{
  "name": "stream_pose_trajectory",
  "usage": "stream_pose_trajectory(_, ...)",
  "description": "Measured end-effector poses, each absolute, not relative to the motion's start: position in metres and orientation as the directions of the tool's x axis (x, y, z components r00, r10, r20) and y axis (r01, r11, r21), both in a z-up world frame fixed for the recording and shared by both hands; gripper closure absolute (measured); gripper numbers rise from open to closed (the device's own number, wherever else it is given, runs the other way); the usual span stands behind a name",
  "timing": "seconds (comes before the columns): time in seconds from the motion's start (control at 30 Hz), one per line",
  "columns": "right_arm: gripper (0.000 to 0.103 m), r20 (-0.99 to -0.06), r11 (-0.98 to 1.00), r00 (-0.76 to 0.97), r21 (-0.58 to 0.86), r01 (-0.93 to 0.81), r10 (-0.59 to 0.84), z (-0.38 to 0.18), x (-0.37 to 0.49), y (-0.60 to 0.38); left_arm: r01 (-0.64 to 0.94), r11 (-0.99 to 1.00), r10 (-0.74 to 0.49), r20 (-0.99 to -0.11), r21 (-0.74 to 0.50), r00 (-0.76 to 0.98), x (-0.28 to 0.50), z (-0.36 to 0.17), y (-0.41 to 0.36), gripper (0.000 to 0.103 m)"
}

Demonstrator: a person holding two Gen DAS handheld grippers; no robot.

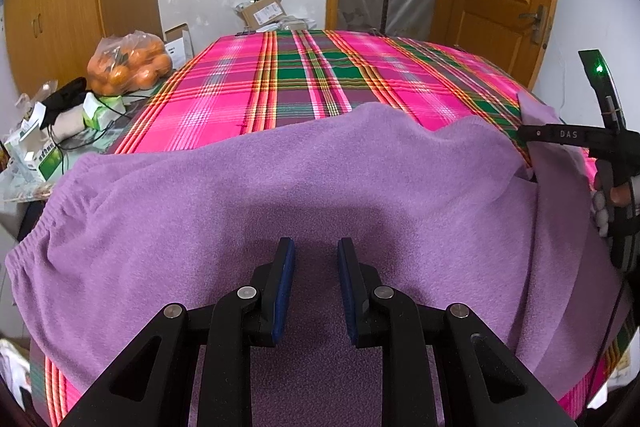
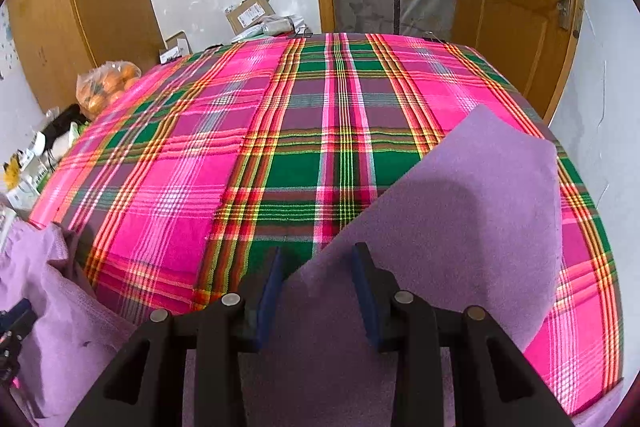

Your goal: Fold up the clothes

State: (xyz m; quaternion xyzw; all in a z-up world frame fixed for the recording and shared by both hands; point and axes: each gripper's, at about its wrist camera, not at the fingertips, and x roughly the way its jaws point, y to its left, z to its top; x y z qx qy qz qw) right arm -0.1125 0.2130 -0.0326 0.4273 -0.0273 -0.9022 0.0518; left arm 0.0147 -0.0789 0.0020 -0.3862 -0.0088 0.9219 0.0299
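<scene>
In the left wrist view, the near edge of the purple garment [image 1: 304,187] ran under the left tongs [image 1: 316,247] and out of sight, and its right end was partly covered by the right tongs [image 1: 532,137], which entered from the right edge with only part of the gloved right hand [image 1: 612,203] visible. The left tongs hovered low over the middle of the garment, jaws parted by a moderate gap, with fabric below them but nothing between the blue pads [image 1: 286,279]. The garment lay spread across the plaid cloth [image 1: 312,75] ahead, its elastic waistband off to the left. Beyond the cloth's left edge sat a bag of oranges [image 1: 128,63] among small boxes, hard to make out; wooden wardrobes, a white wall and a door stood behind. In the right wrist view, the right tongs [image 2: 318,259] pointed forward over the plaid cloth [image 2: 240,155], and a flap of the purple garment [image 2: 460,211] rose from between the jaws and spread away to the right. The jaws stood fairly wide, with fabric filling the gap; whether the pads actually pinched it could not be told. More of the garment bunched at lower left, cut off by the frame.
</scene>
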Motion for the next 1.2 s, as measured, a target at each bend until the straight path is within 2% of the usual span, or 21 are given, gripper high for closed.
stream_pose_trajectory(0.27, 0.067, -0.775, -0.997, -0.629, 0.031, 0.070, -0.068, -0.034, -0.112, 0.203, -0.040, -0.998, 0.062, -0.709, -0.048, -0.703, 0.016, 0.002, -0.080, 0.080)
stream_pose_trajectory(0.43, 0.067, -0.773, -0.997, -0.630, 0.043, 0.070, -0.078, -0.034, -0.111, 0.206, -0.035, -0.998, 0.055, -0.708, -0.042, -0.704, 0.017, 0.002, -0.080, 0.080)
stream_pose_trajectory(0.5, 0.070, -0.772, -0.997, -0.631, 0.049, 0.066, -0.079, -0.034, -0.111, 0.207, -0.035, -0.999, 0.054, -0.708, -0.041, -0.704, 0.017, 0.002, -0.080, 0.080)
stream_pose_trajectory(0.67, 0.086, -0.769, -0.997, -0.634, 0.073, 0.028, -0.074, -0.034, -0.112, 0.216, -0.035, -0.999, 0.053, -0.708, -0.040, -0.704, 0.017, 0.002, -0.080, 0.080)
stream_pose_trajectory(0.87, 0.097, -0.766, -0.993, -0.635, 0.119, 0.005, -0.096, -0.034, -0.114, 0.226, -0.037, -0.998, 0.056, -0.710, -0.041, -0.702, 0.015, 0.002, -0.081, 0.080)
stream_pose_trajectory(1.03, 0.100, -0.743, -0.969, -0.643, 0.247, -0.004, -0.187, -0.034, -0.110, 0.245, -0.036, -0.998, 0.059, -0.716, -0.047, -0.695, 0.017, 0.005, -0.078, 0.080)
stream_pose_trajectory(1.2, 0.100, -0.680, -0.947, -0.693, 0.321, 0.011, -0.238, -0.017, -0.089, 0.257, -0.113, -0.978, 0.203, -0.674, -0.176, -0.710, 0.032, 0.022, -0.065, 0.080)
